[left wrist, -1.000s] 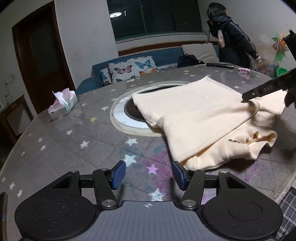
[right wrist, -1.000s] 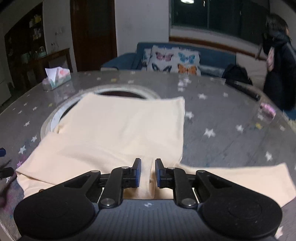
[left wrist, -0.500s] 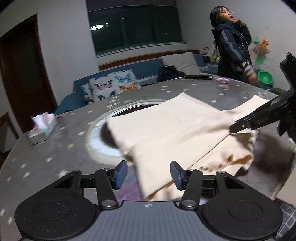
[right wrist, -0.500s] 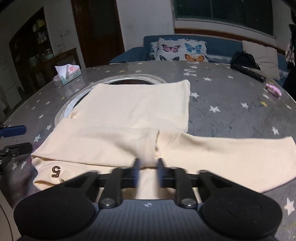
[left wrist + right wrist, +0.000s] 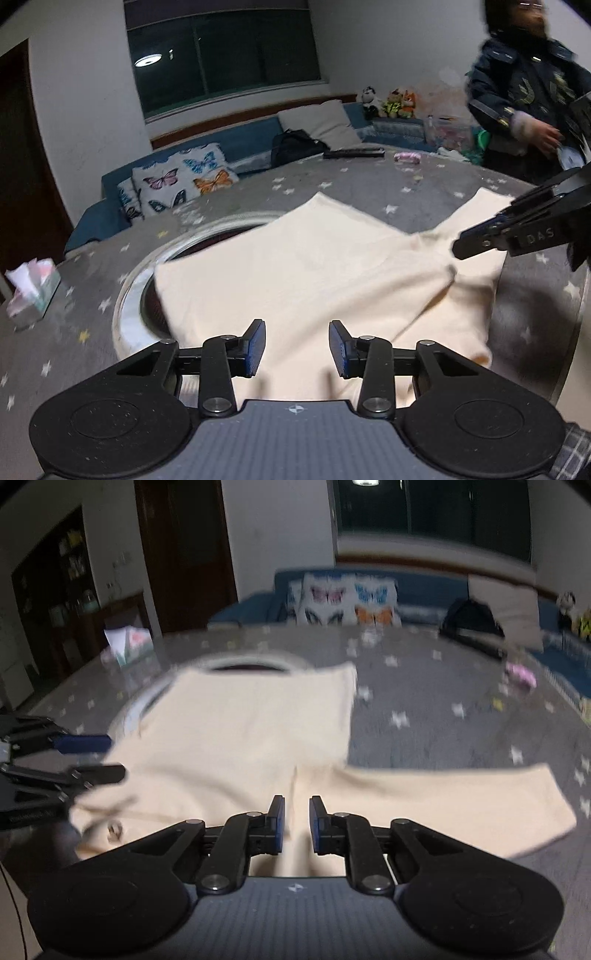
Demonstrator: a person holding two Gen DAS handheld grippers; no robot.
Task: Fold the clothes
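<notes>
Left tongs (image 5: 297, 347) moved in over cream garment (image 5: 314, 273), apart; right tongs (image 5: 296, 823) slightly apart, empty; pinch sleeve (image 5: 461, 805) at 3 o'clock edge-on

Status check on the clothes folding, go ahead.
Left gripper open, over cloth. Right gripper slightly open, empty. Cream folded garment on the grey star-print table, one sleeve spread right. Nothing blocking.

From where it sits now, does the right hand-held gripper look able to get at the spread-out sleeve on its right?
Probably yes. The right hand-held gripper is open over the cream garment, and the sleeve lies flat on the table just to its right, with nothing lying on it or between them.
</notes>
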